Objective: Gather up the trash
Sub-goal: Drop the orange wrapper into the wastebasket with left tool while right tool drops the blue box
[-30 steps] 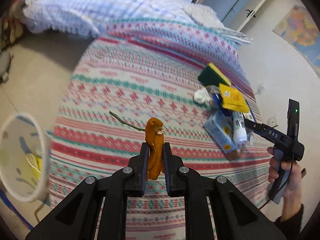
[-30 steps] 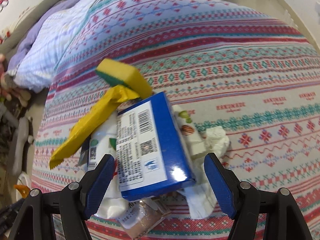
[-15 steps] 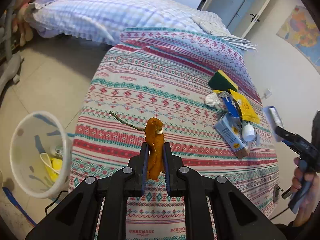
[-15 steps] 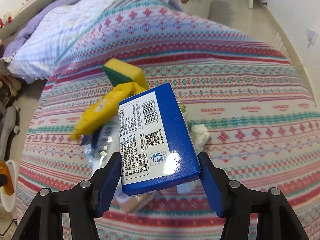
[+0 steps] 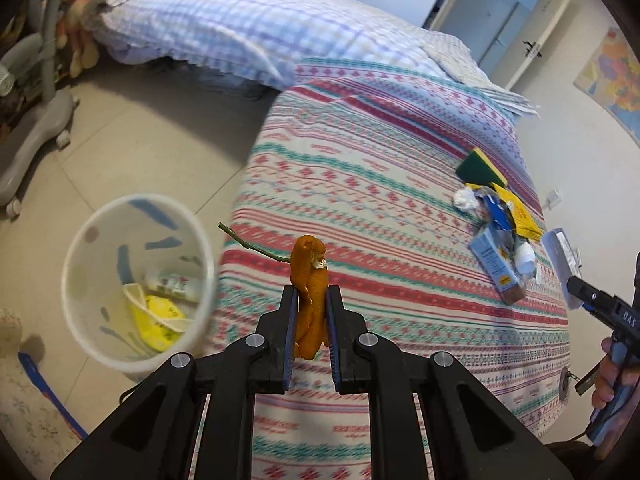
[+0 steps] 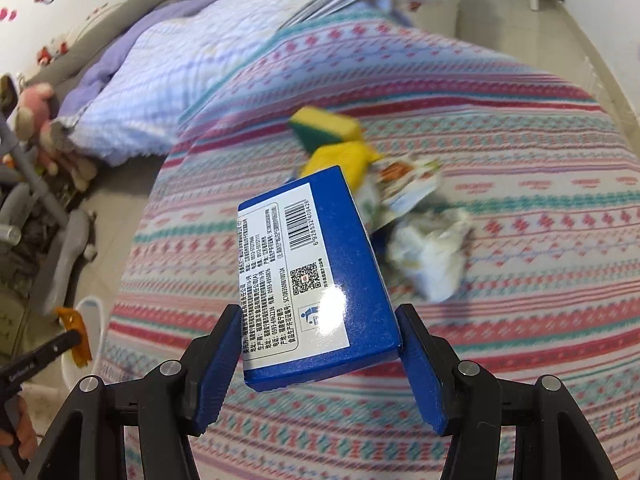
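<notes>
Left claw (image 5: 311, 312) pinches a limp orange peel (image 5: 308, 292) with twig, held near the white plastic bin (image 5: 136, 280) on the floor. Right claw (image 6: 316, 356) clamps a glossy blue cardboard box (image 6: 320, 276) by its sides above the patterned bed (image 6: 520, 320); it looks light, stiff, possibly slippery.

An orange peel (image 5: 308, 300), curled and standing upright with a thin twig at its top, is pinched in the left claw (image 5: 310, 320) beside the white bin (image 5: 140, 280), which holds yellow scraps. A blue box (image 6: 316, 280) with a barcode label is clamped, tilted, in the right claw (image 6: 316, 364) above the bed. A sponge (image 6: 324, 128), yellow packet (image 6: 340, 160) and crumpled tissue (image 6: 430, 256) lie heaped on the striped blanket.
</notes>
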{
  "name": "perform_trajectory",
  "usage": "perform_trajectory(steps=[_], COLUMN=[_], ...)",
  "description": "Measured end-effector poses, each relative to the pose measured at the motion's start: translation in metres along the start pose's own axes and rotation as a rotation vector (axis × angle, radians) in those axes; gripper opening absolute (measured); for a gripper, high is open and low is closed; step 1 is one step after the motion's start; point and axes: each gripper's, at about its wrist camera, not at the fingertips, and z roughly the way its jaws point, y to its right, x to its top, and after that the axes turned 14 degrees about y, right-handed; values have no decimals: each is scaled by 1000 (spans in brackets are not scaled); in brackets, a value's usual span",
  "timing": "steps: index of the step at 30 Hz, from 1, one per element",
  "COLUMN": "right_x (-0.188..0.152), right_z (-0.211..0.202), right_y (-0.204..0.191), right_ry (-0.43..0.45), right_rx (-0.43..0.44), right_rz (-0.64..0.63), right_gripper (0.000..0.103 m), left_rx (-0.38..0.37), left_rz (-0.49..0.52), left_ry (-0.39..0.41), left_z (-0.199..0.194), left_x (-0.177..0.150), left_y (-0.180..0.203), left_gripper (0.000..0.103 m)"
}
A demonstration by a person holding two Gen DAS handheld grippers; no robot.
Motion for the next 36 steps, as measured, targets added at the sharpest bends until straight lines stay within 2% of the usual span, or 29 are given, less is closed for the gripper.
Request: perform_trajectory(steps=[7, 14, 20, 25, 28, 29, 30, 32, 35, 36], right_x=[-18, -36, -52, -63, -68, -69, -69, -71, -75, -76], right_z=[22, 48, 68, 85, 92, 95, 96, 99, 101, 101], right_y=[-53, -112, -145, -164, -173, -177, -178, -183, -185, -185], right_ry=[-56, -99, -146, -185, -197, -199, -199, -199, -203, -205], right_rx=[80, 143, 191, 223, 238, 243, 246, 249, 247, 244], right_rz=[-43, -150, -211, -223, -229, -232, -235, -244, -254, -257], right_gripper=[66, 66, 66, 66, 66, 66, 66, 66, 66, 66], left_rx=[61, 138, 185, 191, 210, 218, 233, 268, 310, 328], left_rz=[-48, -116, -198, -227, -227, -227, -223, -207, -161, -142], left_ry=[12, 26, 7, 10, 5, 0, -2, 5, 32, 36], left_z=[-12, -18, -11, -4, 2, 3, 3, -1, -13, -16], left_x=[-4, -6, -7, -2, 3, 4, 5, 4, 3, 2], left_y=[-44, -91, -136, -154, -159, -160, -160, -161, -159, -159], left_gripper=[15, 15, 15, 15, 19, 27, 49, 77, 81, 86])
